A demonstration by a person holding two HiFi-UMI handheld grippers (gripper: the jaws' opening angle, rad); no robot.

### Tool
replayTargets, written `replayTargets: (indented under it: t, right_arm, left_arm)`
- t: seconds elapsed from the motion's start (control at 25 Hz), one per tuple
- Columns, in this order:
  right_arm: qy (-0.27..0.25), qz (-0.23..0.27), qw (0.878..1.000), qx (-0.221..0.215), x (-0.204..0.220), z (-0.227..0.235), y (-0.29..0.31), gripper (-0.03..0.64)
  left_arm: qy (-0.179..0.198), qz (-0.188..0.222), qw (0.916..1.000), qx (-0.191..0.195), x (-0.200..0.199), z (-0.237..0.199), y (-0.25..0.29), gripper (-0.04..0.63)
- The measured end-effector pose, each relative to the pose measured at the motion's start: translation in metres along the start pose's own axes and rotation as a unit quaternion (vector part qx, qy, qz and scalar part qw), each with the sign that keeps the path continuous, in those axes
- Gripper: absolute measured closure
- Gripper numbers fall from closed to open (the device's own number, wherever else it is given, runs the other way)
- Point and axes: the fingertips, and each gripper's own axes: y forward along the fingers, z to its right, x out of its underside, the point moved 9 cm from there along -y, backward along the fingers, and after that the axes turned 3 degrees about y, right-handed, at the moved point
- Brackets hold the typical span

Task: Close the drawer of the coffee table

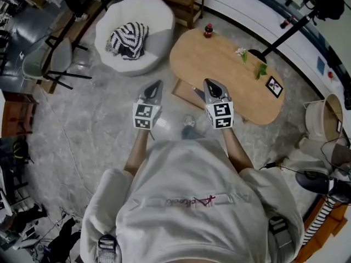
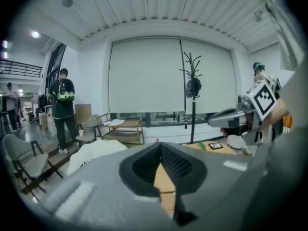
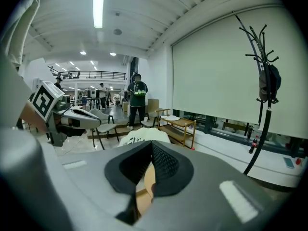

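The oval wooden coffee table [image 1: 230, 64] stands ahead and to the right in the head view. Its drawer [image 1: 185, 91] sticks out from the table's near-left side, between the two grippers. My left gripper [image 1: 157, 85] is held out left of the drawer, its jaws shut and empty [image 2: 160, 146]. My right gripper [image 1: 209, 83] hangs over the table's near edge by the drawer, also shut with nothing in it [image 3: 152, 144]. Neither touches the drawer. Each gripper view shows the other gripper beside it and a strip of the wooden table below the jaws.
A red bottle [image 1: 208, 30], a small flower [image 1: 242, 52] and a picture frame [image 1: 273, 86] sit on the table. A white beanbag with a striped cloth [image 1: 134, 34] lies left of it. Chairs [image 1: 52, 59] stand far left, a coat stand [image 2: 193, 100] behind, a person [image 2: 62, 109] beyond.
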Motion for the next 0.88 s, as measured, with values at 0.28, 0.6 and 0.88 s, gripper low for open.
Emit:
replayTargets:
  t: [0.28,0.6,0.88]
  right_arm:
    - [-0.007,0.005,1.0,-0.003,-0.021,0.043,0.049,0.612]
    - [-0.007,-0.002,1.0,-0.007,-0.024,0.061,0.08,0.612]
    - [-0.003,-0.014,1.0,-0.007,-0.019,0.055,0.095,0.612]
  left_arm:
    - [0.002,0.003,1.0,-0.008,-0.019,-0.025,0.055,0.592]
    - [-0.004,-0.008,0.9999,-0.01,-0.017,-0.036,0.082,0.592]
    - [-0.01,-0.016,0.9998,-0.005,-0.008,-0.049,0.085,0.592]
